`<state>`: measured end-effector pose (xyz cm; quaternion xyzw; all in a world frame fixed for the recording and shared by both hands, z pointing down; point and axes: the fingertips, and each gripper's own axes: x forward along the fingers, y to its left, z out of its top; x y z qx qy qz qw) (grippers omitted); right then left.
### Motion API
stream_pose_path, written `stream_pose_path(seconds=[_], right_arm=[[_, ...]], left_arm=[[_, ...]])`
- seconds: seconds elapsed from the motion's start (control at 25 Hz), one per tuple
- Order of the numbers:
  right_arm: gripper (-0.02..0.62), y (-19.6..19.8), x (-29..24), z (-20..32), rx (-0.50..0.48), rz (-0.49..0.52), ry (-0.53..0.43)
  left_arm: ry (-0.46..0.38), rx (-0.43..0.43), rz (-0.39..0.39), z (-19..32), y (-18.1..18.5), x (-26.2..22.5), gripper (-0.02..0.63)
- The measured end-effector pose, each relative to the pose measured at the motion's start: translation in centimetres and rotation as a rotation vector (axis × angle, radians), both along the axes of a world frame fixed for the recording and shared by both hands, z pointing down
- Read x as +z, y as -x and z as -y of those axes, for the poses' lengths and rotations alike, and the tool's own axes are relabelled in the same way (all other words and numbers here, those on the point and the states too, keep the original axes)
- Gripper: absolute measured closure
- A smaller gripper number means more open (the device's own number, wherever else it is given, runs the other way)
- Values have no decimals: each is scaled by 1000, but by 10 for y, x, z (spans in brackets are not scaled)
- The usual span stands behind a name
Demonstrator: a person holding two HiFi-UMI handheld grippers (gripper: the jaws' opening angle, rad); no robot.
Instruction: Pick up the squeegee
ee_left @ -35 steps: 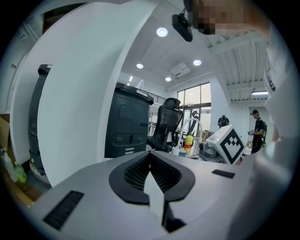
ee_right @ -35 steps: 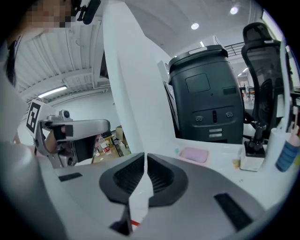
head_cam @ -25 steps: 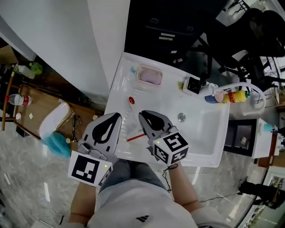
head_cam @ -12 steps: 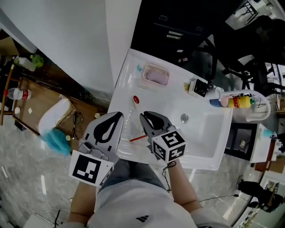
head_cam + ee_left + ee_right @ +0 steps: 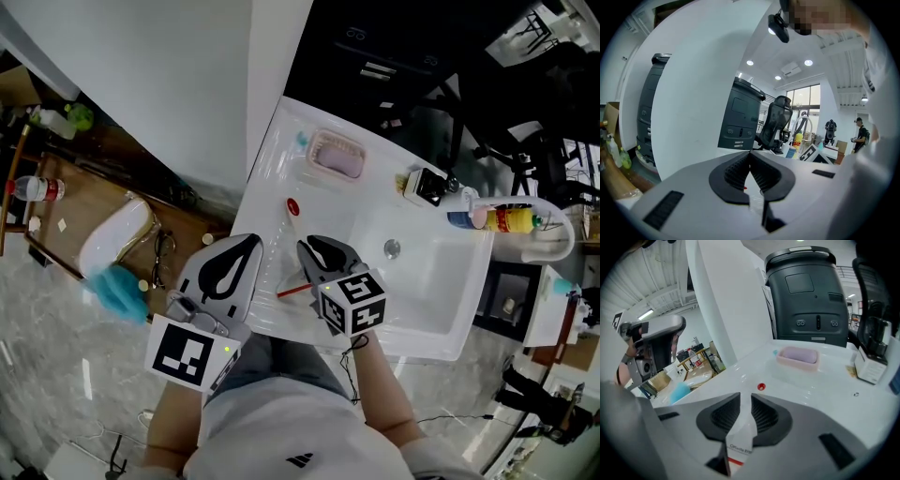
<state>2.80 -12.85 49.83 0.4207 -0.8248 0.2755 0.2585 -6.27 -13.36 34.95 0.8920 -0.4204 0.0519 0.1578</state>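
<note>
The squeegee (image 5: 290,291) lies on the left ledge of the white sink (image 5: 441,309); a thin red bar shows beside my right gripper (image 5: 314,247). In the right gripper view its white body (image 5: 739,437), with a red stripe and a printed label, shows in the gap between the jaws of my right gripper (image 5: 746,397). Those jaws have just been opening; the pads stand apart and do not press on it. A small red round piece (image 5: 761,386) sits further along the ledge. My left gripper (image 5: 246,242) hangs shut and empty at the sink's near left edge.
A pink soap dish (image 5: 337,157) sits at the sink's back left, with a drain (image 5: 392,248) in the basin. A black-and-white box (image 5: 427,186), a yellow bottle (image 5: 511,220) and a white tap (image 5: 553,234) stand at the right. A dark machine (image 5: 811,301) rises behind.
My right gripper has sunk toward the ledge over the squeegee. The left gripper has kept its place.
</note>
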Motion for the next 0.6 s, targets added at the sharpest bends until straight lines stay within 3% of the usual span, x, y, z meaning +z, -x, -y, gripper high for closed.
stream_pose_path(seconds=[0.6], right_arm=[[494, -7, 24, -2, 13, -65, 59]], left_arm=[[31, -4, -7, 1, 1, 9, 594]])
